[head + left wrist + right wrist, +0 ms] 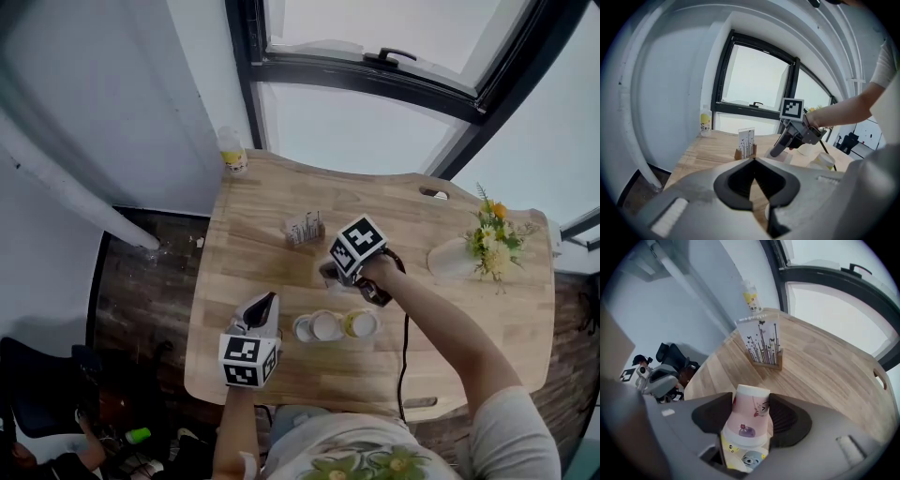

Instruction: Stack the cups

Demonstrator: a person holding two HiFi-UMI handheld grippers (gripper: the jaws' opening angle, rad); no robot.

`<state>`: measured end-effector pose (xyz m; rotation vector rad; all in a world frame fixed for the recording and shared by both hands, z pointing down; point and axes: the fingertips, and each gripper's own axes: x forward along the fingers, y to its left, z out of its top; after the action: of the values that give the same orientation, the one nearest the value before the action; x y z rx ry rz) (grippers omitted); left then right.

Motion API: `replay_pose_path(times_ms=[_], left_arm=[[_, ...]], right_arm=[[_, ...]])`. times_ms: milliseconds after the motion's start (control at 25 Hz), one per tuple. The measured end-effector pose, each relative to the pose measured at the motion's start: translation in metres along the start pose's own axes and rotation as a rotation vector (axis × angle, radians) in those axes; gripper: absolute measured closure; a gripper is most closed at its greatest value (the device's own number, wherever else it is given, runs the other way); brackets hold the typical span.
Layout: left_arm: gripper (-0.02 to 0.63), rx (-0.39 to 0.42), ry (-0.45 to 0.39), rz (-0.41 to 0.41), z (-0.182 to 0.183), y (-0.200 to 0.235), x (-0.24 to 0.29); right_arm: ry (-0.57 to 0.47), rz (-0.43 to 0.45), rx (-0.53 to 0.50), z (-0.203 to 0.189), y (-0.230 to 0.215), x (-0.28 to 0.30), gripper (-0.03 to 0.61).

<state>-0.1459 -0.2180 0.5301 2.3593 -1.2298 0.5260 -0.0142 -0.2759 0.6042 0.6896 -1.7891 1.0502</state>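
My right gripper (pixel 330 272) hangs over the middle of the wooden table (pixel 253 253), shut on a pink paper cup (pixel 751 416). That cup is upside down and sits over a yellow cup (pixel 740 456), both between the jaws. In the left gripper view the pink cup (pixel 782 157) shows under the right gripper (pixel 786 143). Three more cups stand in a row near the front: a small one (pixel 302 328), a white one (pixel 326 325) and a yellow-rimmed one (pixel 361 323). My left gripper (pixel 267 302) is shut and empty, just left of that row.
A wooden card holder (pixel 304 228) stands behind the cups. A bottle with a yellow label (pixel 232 152) is at the table's far left corner. A vase of flowers (pixel 492 244) stands at the right. A black cable (pixel 405 356) runs off the front edge.
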Motion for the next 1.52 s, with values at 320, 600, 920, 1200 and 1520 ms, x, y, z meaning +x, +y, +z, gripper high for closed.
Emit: replay_pose_path(times_ms=[320,600,920,1200,1520], left_arm=[[0.607,0.027,-0.017,0.024,0.013,-0.006,-0.019],[0.607,0.061,-0.031,0.048,0.019,-0.019,-0.035],[0.607,0.084,-0.049,0.05,0.024,-0.035,-0.05],[0.607,0.094,-0.057,0.046,0.021,-0.053,-0.061],[0.607,0.102,-0.061,0.037,0.015,-0.075,-0.073]], right_arm=[[-0.197,0.031,-0.019,0.018,0.021,-0.056,0.324],[-0.409,0.071,-0.046,0.024,0.039,-0.111,0.324],[-0.622,0.08,-0.125,0.018,0.076,-0.165,0.324],[-0.826,0.094,-0.247,0.0,0.109,-0.196,0.324],[-0.98,-0.021,-0.425,-0.031,0.135,-0.211,0.324]])
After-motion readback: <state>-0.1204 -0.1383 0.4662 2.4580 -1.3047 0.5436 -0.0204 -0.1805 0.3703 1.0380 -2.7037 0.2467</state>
